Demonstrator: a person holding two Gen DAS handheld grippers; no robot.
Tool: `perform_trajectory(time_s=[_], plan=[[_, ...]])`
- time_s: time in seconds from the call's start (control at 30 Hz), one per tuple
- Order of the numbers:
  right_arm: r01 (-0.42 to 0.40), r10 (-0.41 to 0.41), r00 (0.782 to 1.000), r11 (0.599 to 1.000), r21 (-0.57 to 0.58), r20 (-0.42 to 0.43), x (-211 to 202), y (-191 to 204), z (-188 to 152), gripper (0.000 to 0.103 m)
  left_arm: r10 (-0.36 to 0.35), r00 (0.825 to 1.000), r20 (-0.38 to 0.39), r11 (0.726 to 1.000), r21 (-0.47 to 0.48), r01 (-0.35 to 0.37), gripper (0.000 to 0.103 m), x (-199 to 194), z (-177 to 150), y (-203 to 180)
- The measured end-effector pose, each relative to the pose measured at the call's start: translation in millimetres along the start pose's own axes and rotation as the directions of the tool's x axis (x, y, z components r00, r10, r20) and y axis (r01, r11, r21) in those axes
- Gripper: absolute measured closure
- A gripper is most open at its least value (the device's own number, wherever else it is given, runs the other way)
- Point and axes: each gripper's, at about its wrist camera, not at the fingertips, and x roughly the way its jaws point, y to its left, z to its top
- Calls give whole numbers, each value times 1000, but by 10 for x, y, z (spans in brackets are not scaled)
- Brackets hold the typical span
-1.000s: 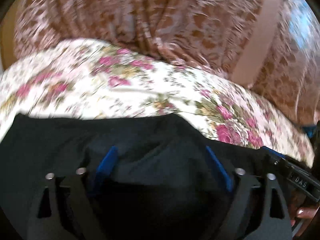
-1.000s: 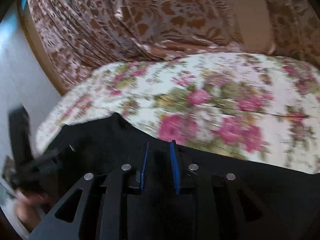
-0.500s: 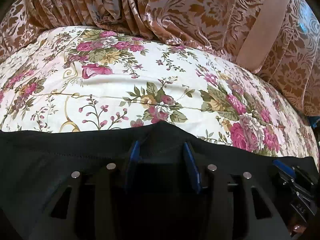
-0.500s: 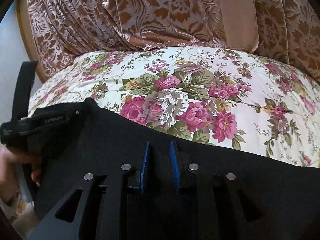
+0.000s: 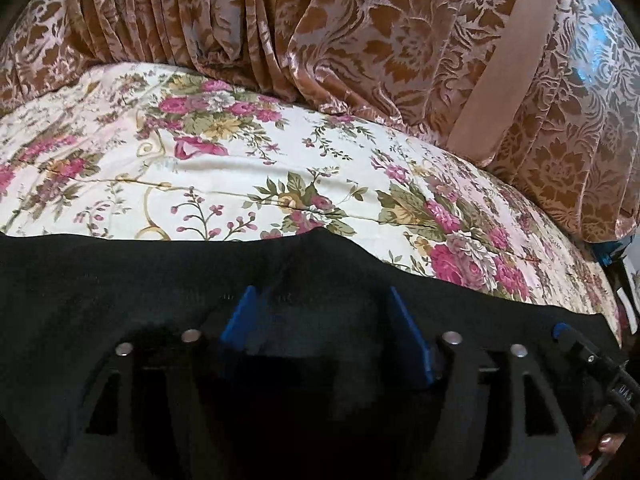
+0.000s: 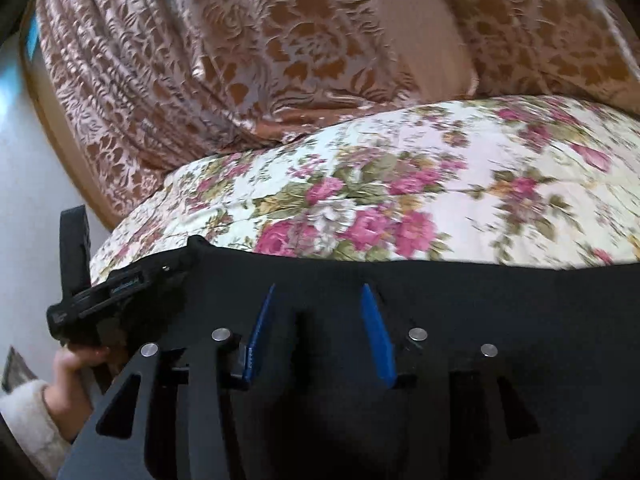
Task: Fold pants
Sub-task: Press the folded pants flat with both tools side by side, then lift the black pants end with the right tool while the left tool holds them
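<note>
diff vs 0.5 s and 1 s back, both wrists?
Both tongs opened. The left tongs went from wide to narrow at 0.5 s, now wide again; the right tongs were near shut, now spread. Both appear to have let go of the black pants, whose top edge now lies flatter. Unchanged: pants on the floral bedspread, brown curtain behind.

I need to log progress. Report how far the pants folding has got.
Done: black pants lie on the floral bedspread, their far edge straight. In hand: left tongs and right tongs are both open over that edge, gripping nothing. Left: the pictures do not show how many folds exist, so completion is unconfirmed.
</note>
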Motion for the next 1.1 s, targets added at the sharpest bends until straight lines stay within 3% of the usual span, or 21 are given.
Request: perform_trajectory(time_s=[0.1, 0.43, 0.67, 0.77, 0.83, 0.9, 1.07, 1.1], plan=[[37, -37, 999, 999, 22, -4, -139, -112, -44, 60, 21, 1000, 23, 1000, 17, -22, 16, -52, -11, -31], [209, -215, 976, 967, 149, 29, -818, -873, -205, 60, 5, 1000, 15, 1000, 9, -5, 10, -40, -9, -12], [333, -367, 929, 887, 319, 51, -1411, -1646, -324, 60, 6, 1000, 9, 1000, 9, -6, 9, -31, -9, -19], [389, -445, 893, 842, 374, 73, -1637, -1948, -333, 60, 6, 1000, 9, 1000, 9, -6, 9, -33, -10, -21], [399, -476, 876, 808, 434, 81, -1804, -2157, -366, 60, 6, 1000, 11, 1000, 9, -6, 9, -35, -8, -16], [358, -466, 877, 793, 493, 114, -1986, -2293, -416, 60, 4, 1000, 13, 1000, 8, -4, 9, -35, -14, -17], [299, -488, 853, 750, 591, 188, -2362, -2411, -567, 59, -3, 1000, 19, 1000, 3, 3, 9, -41, -25, -3], [291, -488, 852, 741, 605, 189, -2394, -2405, -593, 51, -3, 1000, 18, 1000, 4, 3, 9, -42, -24, 1]])
